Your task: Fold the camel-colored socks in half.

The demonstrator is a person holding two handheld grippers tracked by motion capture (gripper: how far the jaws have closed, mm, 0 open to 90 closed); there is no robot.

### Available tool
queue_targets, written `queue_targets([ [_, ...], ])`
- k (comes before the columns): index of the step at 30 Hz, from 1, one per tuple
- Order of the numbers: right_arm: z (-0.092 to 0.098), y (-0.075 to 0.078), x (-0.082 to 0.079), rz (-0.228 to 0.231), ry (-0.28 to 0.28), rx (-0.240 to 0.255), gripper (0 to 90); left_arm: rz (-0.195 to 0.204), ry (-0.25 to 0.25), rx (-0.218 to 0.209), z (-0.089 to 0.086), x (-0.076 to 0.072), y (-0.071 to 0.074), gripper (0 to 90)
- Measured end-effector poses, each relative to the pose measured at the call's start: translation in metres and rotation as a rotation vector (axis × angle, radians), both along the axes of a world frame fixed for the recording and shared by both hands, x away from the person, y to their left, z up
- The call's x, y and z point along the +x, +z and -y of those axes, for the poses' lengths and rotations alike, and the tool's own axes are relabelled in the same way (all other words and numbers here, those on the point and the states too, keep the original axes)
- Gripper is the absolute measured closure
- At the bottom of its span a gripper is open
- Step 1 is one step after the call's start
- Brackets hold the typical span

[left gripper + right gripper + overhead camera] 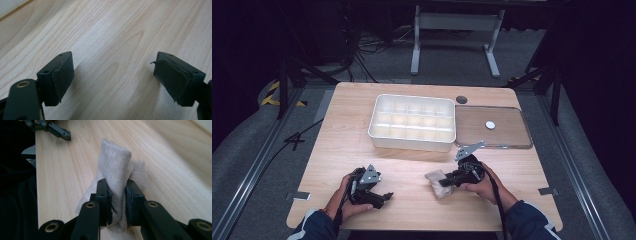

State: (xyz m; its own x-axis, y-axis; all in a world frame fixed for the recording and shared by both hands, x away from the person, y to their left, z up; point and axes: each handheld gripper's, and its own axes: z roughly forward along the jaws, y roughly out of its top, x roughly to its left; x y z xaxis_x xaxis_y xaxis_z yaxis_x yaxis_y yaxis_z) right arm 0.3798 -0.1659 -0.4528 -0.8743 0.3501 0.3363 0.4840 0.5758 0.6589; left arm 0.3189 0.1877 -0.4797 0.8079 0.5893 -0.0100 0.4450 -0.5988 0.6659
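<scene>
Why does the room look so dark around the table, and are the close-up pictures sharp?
High view: light falls on the table alone, the floor around it fades to black. Left gripper view: the wood grain is crisp, and the open jaws cast soft shadows. Right gripper view: the cloth between the jaws is sharp, the far table blurs, and the left edge is dark.

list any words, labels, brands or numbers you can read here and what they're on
None: no readable text on the white divided tray, the clear lid, the pale cloth pinched by the right gripper, the open left gripper or the wooden table.
</scene>
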Motion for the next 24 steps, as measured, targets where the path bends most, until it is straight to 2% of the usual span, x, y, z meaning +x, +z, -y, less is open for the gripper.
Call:
queue_targets([
  [1,0.002,0.005,-0.001,0.025,-0.012,0.008,75.7,0.000,-0.001,0.000,0.000,0.000,0.000,16.7],
  [2,0.004,0.011,-0.003,0.075,-0.025,0.013,75.7,0.000,-0.002,-0.001,0.000,0.000,0.000,16.7],
  [3,0.004,0.011,-0.003,0.075,-0.025,0.013,75.7,0.003,-0.003,-0.002,0.000,0.000,0.000,16.7],
  [9,0.013,0.020,-0.005,0.173,-0.055,0.031,75.7,0.007,-0.006,-0.018,0.001,0.001,-0.002,16.3],
  [17,0.019,0.029,-0.006,0.239,-0.083,0.029,75.6,0.015,0.001,-0.034,0.003,0.002,-0.003,15.5],
  [24,0.026,0.035,-0.008,0.284,-0.106,0.022,75.5,0.018,-0.012,-0.024,0.003,0.004,-0.003,14.2],
])
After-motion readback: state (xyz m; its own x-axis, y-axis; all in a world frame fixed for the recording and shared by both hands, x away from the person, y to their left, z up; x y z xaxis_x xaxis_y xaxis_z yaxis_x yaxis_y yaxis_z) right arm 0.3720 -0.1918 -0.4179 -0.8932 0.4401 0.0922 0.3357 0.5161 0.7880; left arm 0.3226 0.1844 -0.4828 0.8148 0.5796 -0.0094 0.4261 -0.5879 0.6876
